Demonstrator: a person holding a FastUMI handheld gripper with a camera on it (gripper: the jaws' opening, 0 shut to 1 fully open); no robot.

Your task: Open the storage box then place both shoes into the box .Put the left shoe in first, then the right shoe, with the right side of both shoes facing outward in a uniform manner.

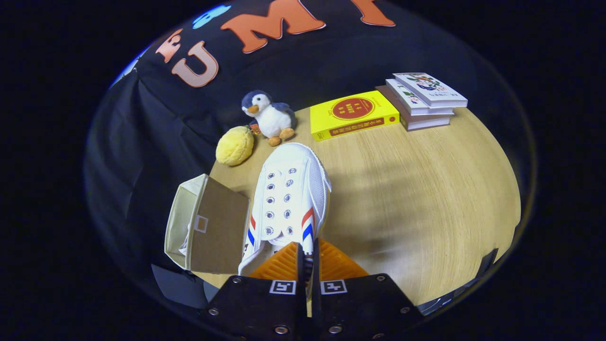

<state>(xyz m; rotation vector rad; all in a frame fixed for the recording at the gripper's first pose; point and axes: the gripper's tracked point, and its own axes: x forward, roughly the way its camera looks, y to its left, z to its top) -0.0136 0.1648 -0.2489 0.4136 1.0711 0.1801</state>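
Two fingers point(307, 258) pinching white shoe point(289, 199); open storage box point(208, 225) alongside, penguin point(267, 116) beyond.

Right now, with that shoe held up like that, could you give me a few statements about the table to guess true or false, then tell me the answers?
1. The gripper is shut on the white shoe. True.
2. The storage box beside the shoe has its lid closed. False: the flap hangs open.
3. A penguin toy sits beyond the shoe. True.
4. The yellow book lies on top of the stack of books. False: it lies on the table beside the stack.
5. A yellow ball rests near the penguin toy. True.
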